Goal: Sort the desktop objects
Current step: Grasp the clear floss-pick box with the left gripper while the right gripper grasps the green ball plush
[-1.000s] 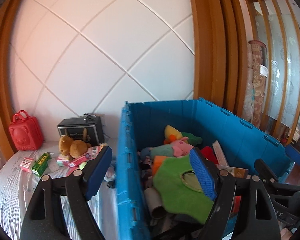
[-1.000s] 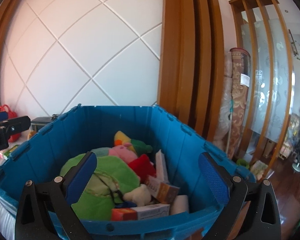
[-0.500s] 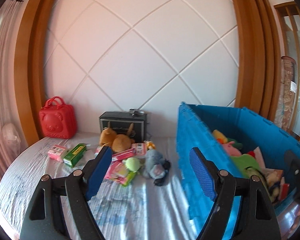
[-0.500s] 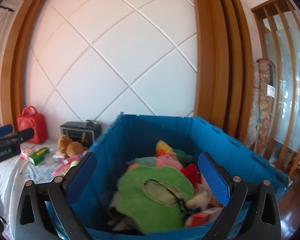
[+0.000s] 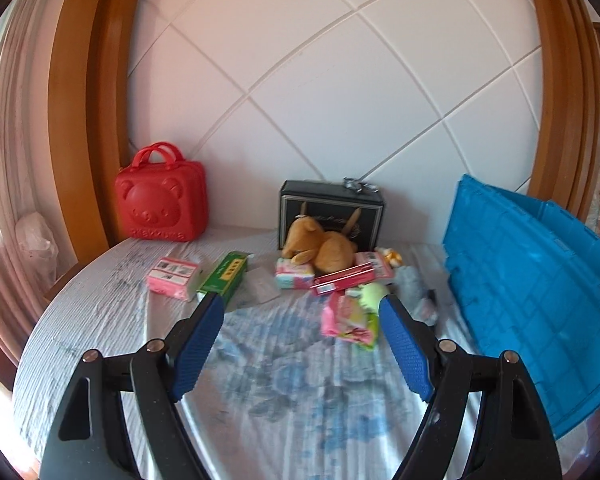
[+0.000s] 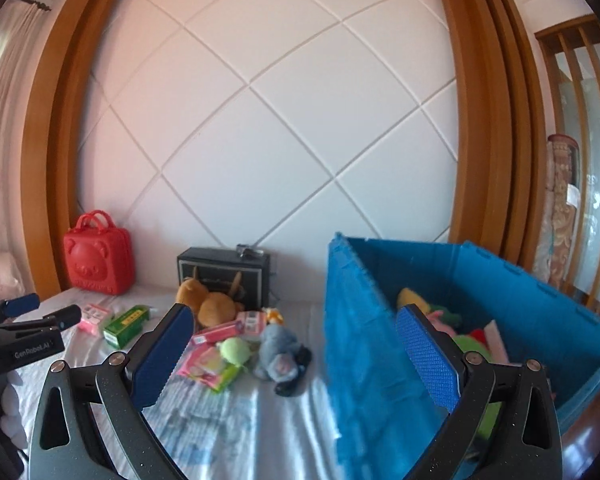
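bed bare in front | blue crate at right edge | left hand-held gripper agape

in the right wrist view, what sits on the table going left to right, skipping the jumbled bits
red bear case → pink packet → green box → brown plush → grey plush → blue crate

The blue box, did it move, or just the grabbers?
Cannot tell for sure; the blue box still sits right of the black case, so probably only the cameras swung left.
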